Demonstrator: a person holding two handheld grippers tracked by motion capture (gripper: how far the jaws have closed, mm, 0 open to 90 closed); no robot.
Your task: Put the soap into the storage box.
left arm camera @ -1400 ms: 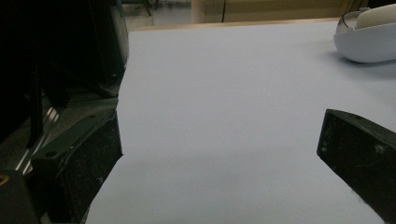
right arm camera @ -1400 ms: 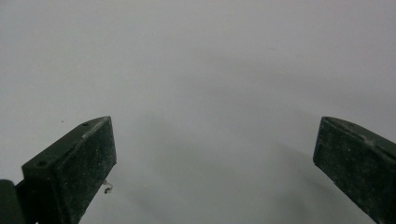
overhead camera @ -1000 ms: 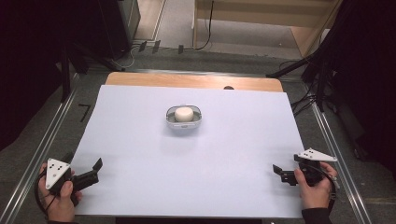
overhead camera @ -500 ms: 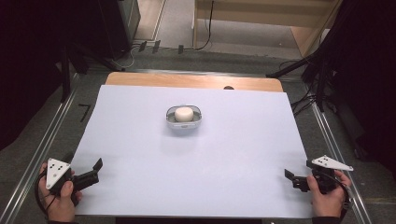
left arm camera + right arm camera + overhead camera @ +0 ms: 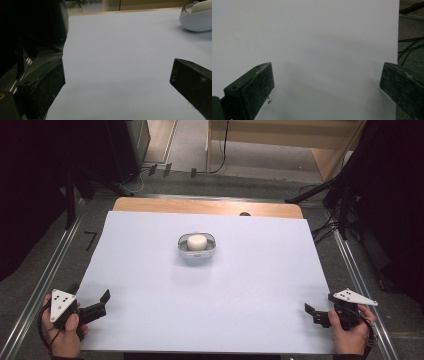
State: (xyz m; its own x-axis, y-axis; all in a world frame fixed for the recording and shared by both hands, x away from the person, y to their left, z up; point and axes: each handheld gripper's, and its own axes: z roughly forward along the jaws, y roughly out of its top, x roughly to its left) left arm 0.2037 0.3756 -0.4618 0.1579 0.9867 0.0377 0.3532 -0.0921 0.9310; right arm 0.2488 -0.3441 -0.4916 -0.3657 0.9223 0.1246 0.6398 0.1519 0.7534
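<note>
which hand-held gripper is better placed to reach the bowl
Left, marginally. The left hand-held gripper is open and angled toward the small white bowl holding a pale round object; the right hand-held gripper faces elsewhere.

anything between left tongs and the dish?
Nothing. In the high view, bare white sheet runs from the left tongs to the dish; the left gripper view shows the same bare stretch.

In the left gripper view the bowl (image 5: 198,21) is cut off by the top and right edges. What the pale round thing (image 5: 197,241) inside it is stays too small to tell. The person's forearms leave the high view at its bottom edge.
</note>
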